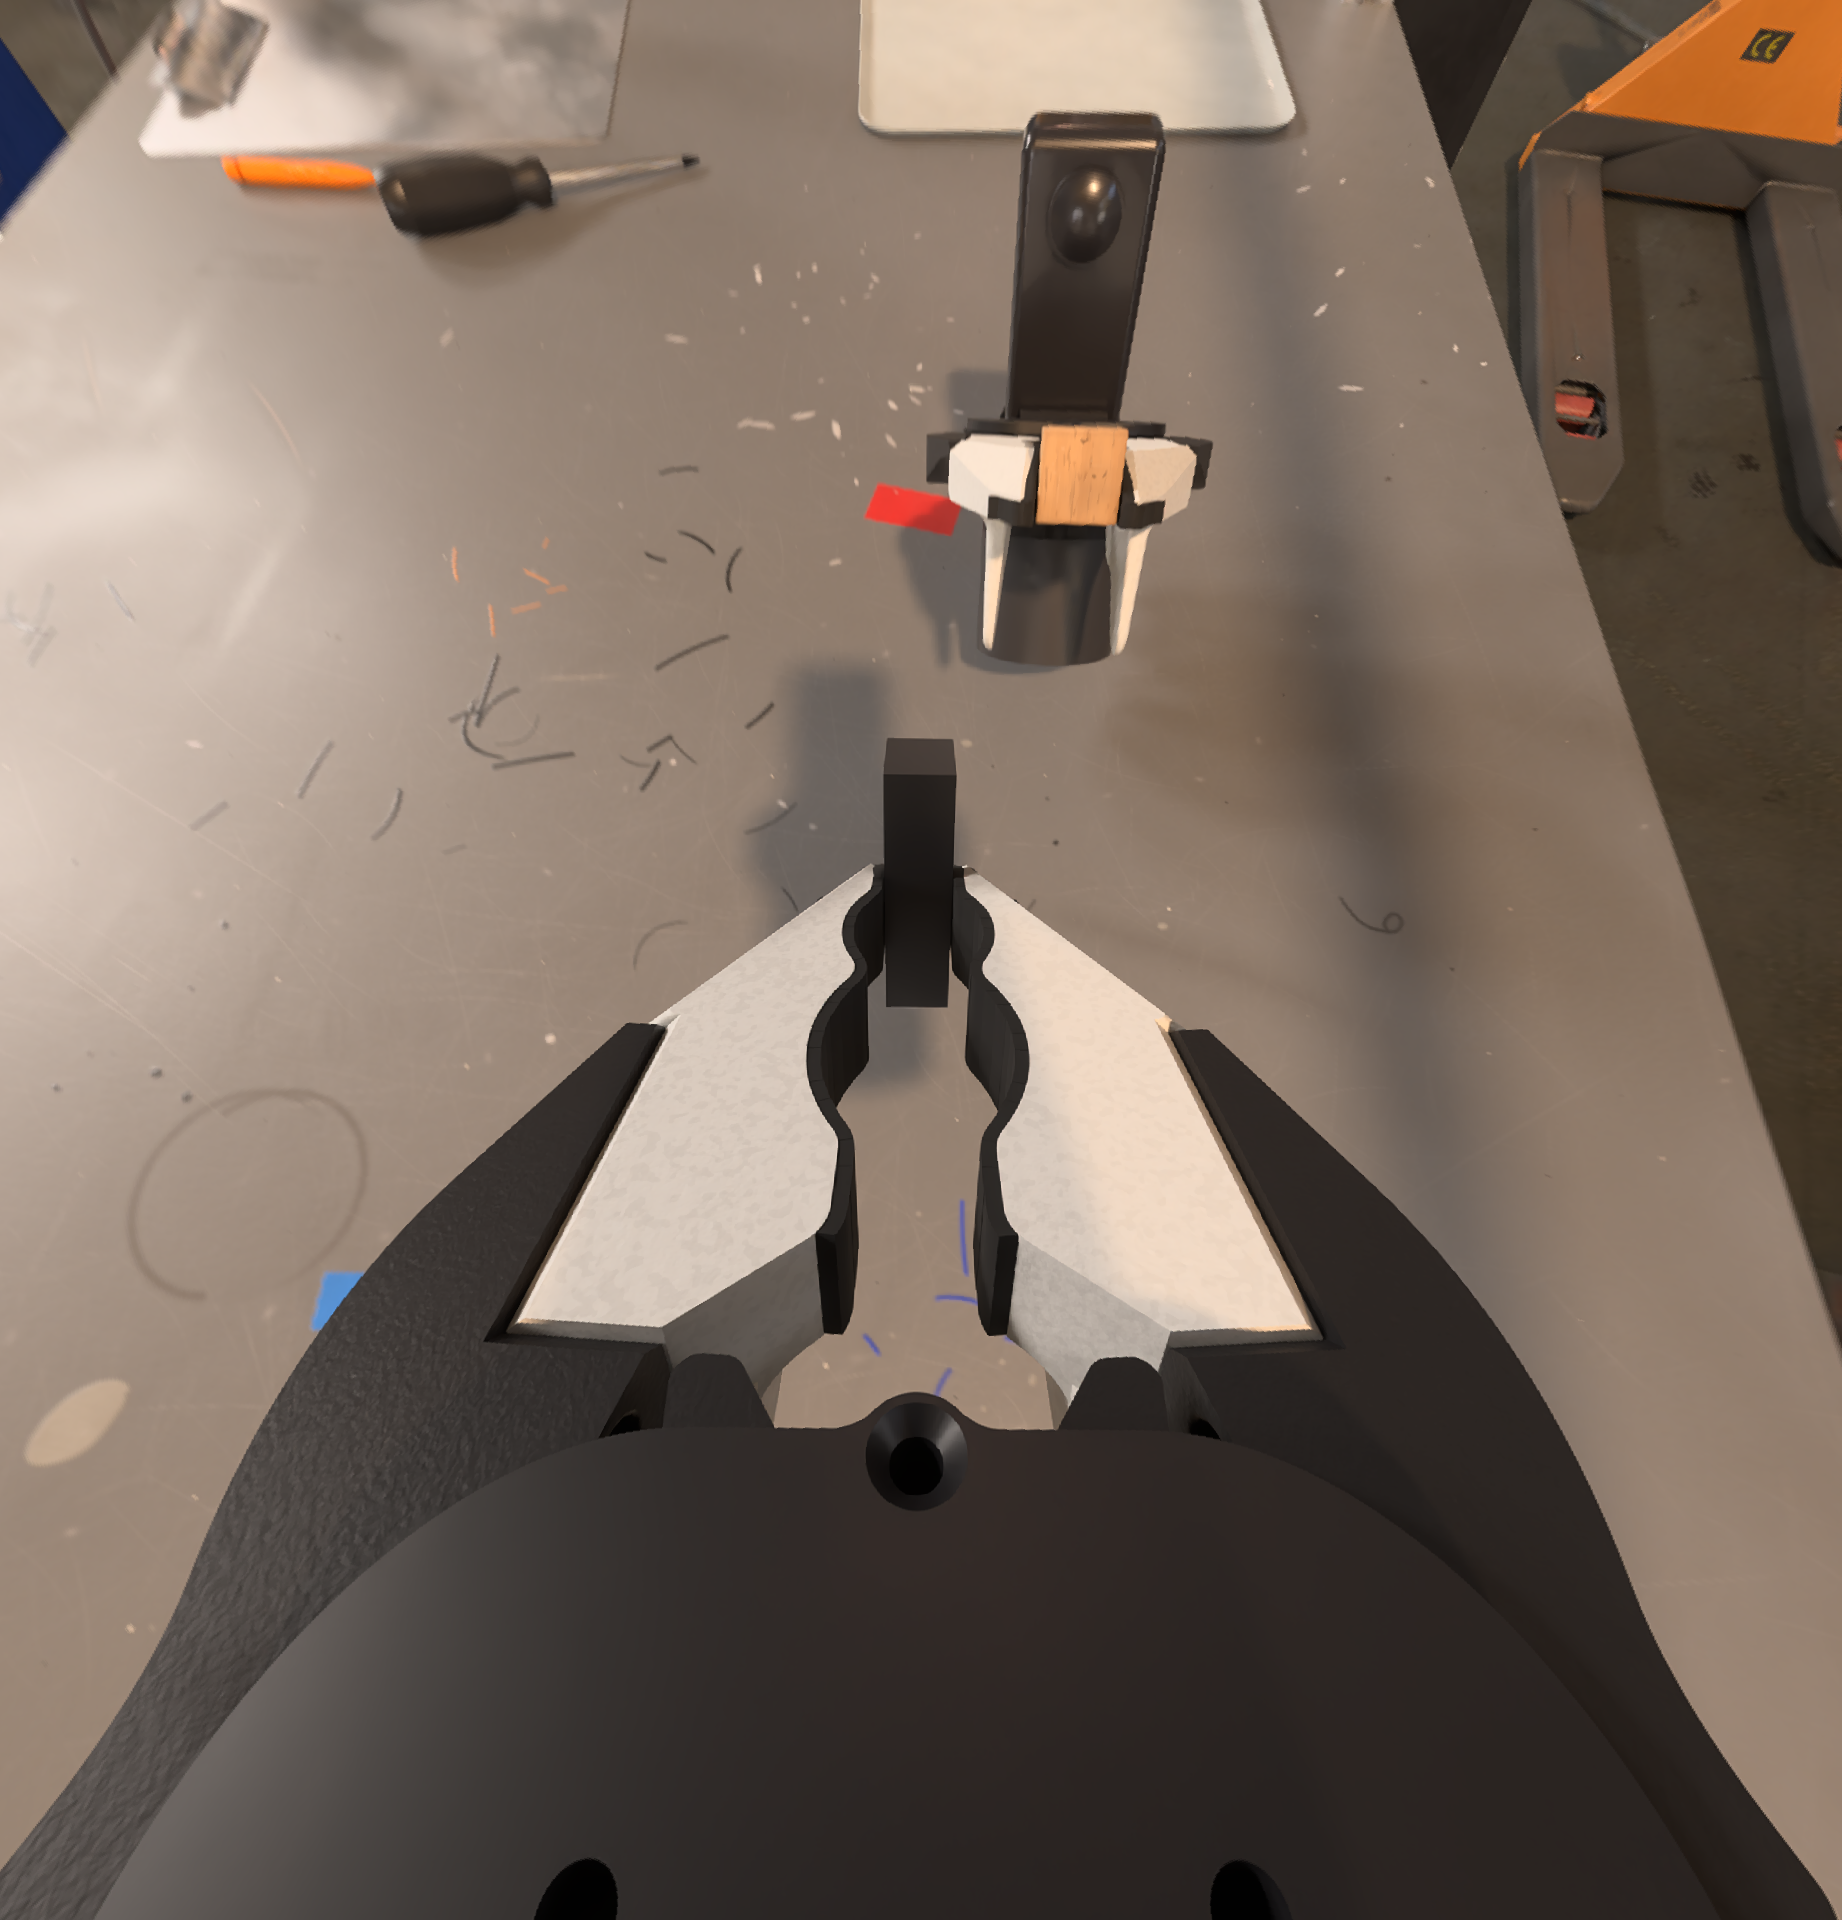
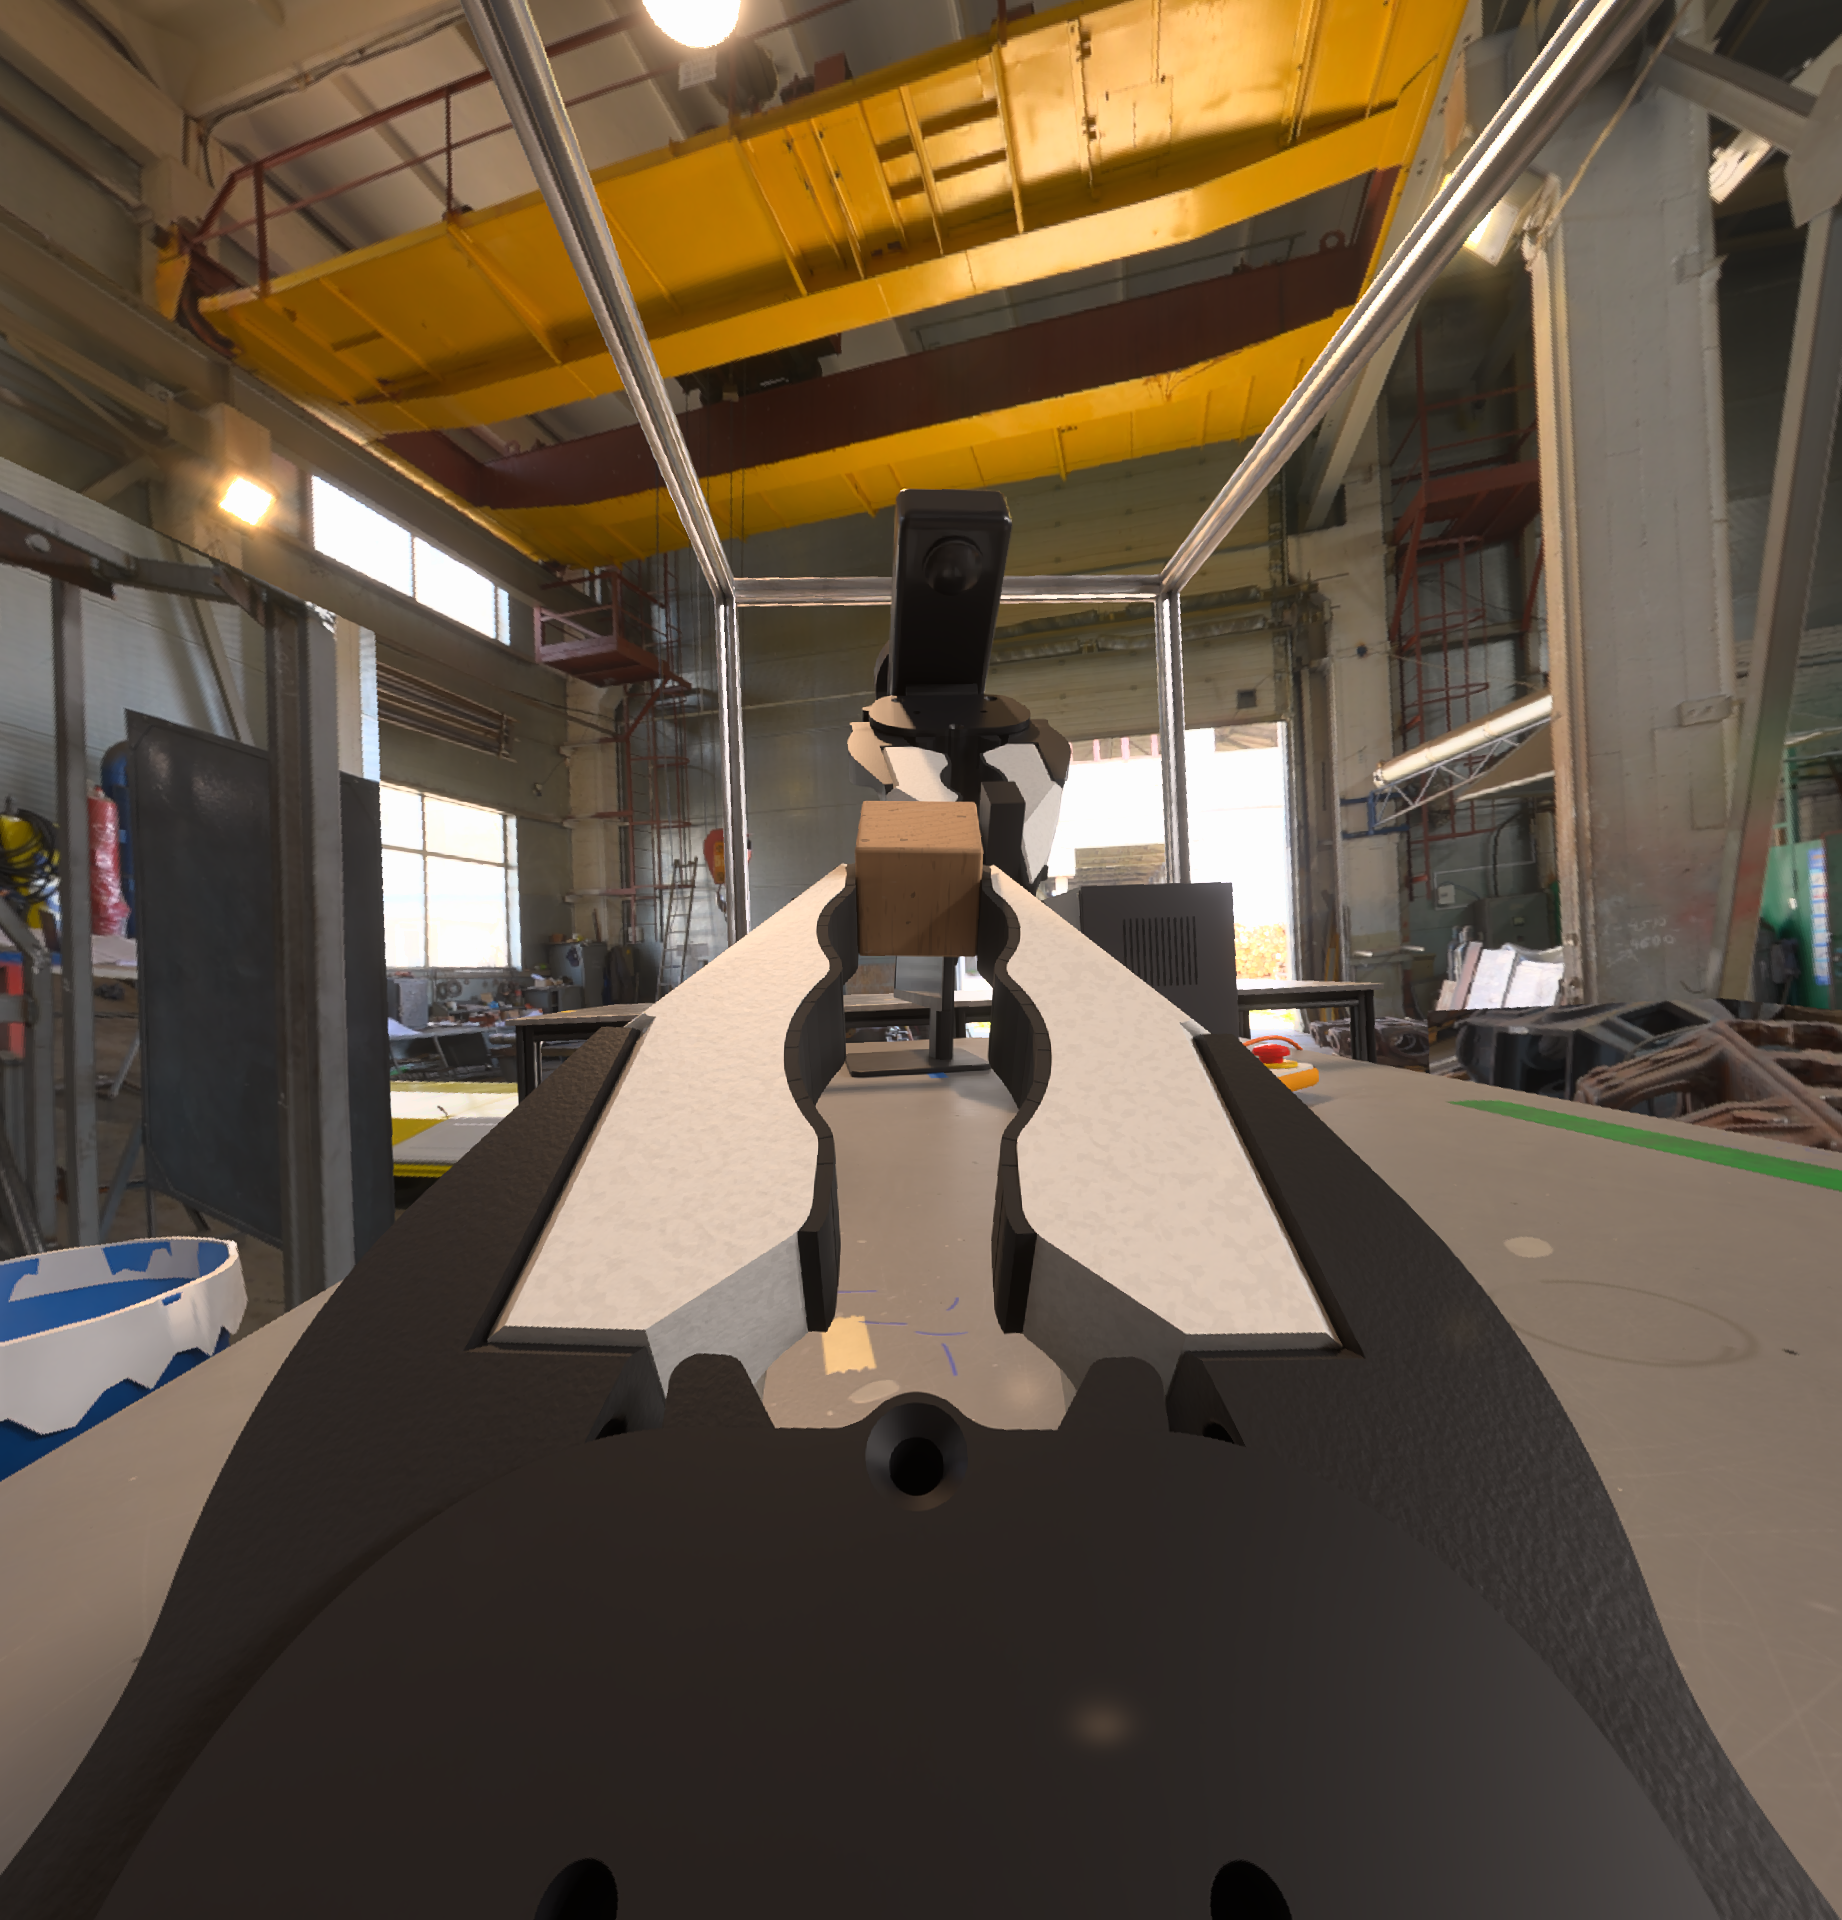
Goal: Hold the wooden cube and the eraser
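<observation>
Stretching across both views: a grey scuffed table (image 1: 273, 623). Hovering above the table, the left gripper (image 1: 917, 883), clamping a black eraser (image 1: 918, 821) upright between its fingertips, clear of the table. Facing it farther along the table, the right gripper (image 1: 1081, 483) — pinching a wooden cube (image 1: 1079, 476), (image 2: 917, 894) at its tips, also lifted off the table. Lying near the table's far edge, a metal plate (image 1: 397, 73), a pale tray (image 1: 1073, 73) and a black-handled screwdriver (image 1: 501, 189). Resting on the table just beside the right gripper, a small red strip (image 1: 909, 509).
</observation>
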